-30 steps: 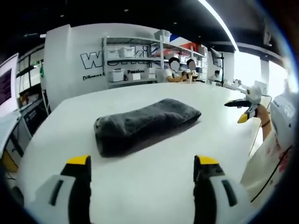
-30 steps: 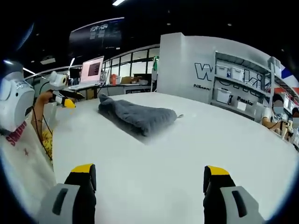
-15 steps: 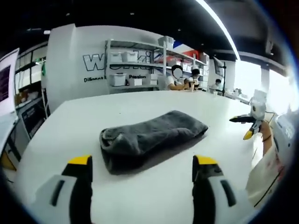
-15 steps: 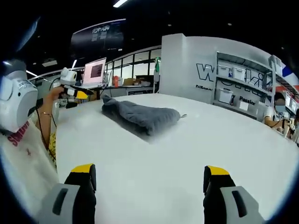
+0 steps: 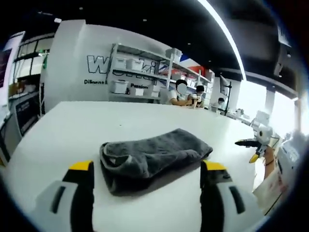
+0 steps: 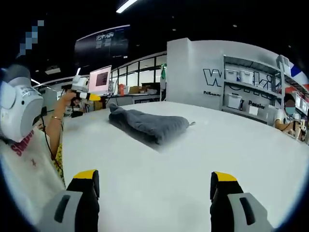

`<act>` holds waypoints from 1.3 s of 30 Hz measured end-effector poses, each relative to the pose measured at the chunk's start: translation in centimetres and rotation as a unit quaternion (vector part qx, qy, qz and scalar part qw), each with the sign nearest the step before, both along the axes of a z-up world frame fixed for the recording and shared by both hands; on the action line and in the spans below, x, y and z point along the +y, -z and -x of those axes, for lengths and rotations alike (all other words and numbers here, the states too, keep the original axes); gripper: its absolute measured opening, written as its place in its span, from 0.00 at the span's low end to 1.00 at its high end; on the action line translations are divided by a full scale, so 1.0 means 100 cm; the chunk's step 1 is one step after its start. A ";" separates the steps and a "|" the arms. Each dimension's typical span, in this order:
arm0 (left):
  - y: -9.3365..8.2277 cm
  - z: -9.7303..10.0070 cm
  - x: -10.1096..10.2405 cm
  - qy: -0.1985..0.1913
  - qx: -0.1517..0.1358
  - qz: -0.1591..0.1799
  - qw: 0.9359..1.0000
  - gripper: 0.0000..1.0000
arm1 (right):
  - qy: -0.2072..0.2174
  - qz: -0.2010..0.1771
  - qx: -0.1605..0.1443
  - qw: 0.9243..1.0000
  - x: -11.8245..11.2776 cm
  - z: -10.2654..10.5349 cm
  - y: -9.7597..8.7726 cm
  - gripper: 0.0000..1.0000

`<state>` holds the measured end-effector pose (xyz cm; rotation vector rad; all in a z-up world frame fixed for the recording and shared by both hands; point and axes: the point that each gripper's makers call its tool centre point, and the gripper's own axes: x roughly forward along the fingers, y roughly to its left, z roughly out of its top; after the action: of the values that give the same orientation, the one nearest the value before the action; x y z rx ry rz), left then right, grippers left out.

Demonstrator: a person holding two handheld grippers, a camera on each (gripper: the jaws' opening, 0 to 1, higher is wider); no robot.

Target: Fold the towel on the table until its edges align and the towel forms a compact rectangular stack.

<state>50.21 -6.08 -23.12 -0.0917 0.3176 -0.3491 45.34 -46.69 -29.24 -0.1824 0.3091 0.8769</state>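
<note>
Pretty much the only thing in the way on the white table is the folded grey towel, a low lump sitting just ahead of the left gripper, whose spread jaws flank its near end. From the right gripper, also spread wide, there's a big bare stretch of tabletop before you reach the towel. Shelving and the seated people sit well beyond the far edge, so all sides look reachable.
</note>
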 end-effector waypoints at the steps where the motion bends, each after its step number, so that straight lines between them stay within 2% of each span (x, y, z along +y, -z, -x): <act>1: 0.001 -0.001 0.000 0.002 0.003 -0.002 1.000 0.95 | 0.000 0.000 -0.002 1.000 0.001 0.000 -0.001 1.00; 7: 0.009 -0.011 0.002 0.017 0.020 -0.006 1.000 0.96 | 0.002 0.001 -0.015 1.000 0.003 0.000 -0.007 1.00; 10: 0.011 -0.020 0.012 0.009 0.025 -0.004 1.000 0.95 | -0.004 -0.003 -0.018 1.000 0.003 0.001 -0.010 1.00; 13: 0.011 -0.029 0.024 -0.014 0.022 0.002 1.000 0.90 | -0.007 0.002 -0.016 1.000 0.004 0.003 -0.007 1.00; 17: 0.016 -0.039 0.035 -0.029 0.030 0.021 0.999 0.92 | -0.006 0.005 -0.010 1.000 0.002 0.003 -0.002 1.00; 19: 0.023 -0.042 0.036 -0.025 0.044 0.028 0.998 0.93 | -0.005 0.007 -0.009 1.000 0.001 0.002 -0.001 1.00; 20: 0.029 -0.041 0.036 -0.019 0.059 0.021 0.998 0.92 | -0.005 0.008 -0.008 1.000 0.000 0.002 0.000 1.00; 22: 0.034 -0.044 0.038 -0.023 0.066 0.013 0.997 0.93 | -0.006 0.011 -0.007 1.000 0.000 0.002 0.001 1.00; 26: 0.034 -0.051 0.042 -0.022 0.071 0.038 0.997 0.94 | -0.011 0.015 -0.006 1.000 0.001 0.002 0.003 0.99; 31: 0.042 -0.060 0.049 -0.025 0.090 0.043 0.995 0.95 | -0.015 0.016 -0.004 1.000 0.002 0.002 0.005 0.99; 35: 0.049 -0.066 0.047 -0.017 0.097 0.070 0.993 0.95 | -0.018 0.026 0.000 0.999 0.002 0.002 0.010 0.99; 39: 0.052 -0.070 0.041 -0.013 0.101 0.089 0.991 0.96 | -0.019 0.021 0.003 1.000 0.002 0.002 0.010 0.99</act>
<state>57.23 -2.02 -28.28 -0.3086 0.4850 -0.3425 45.11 -46.51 -30.29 -0.2254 0.3299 0.9085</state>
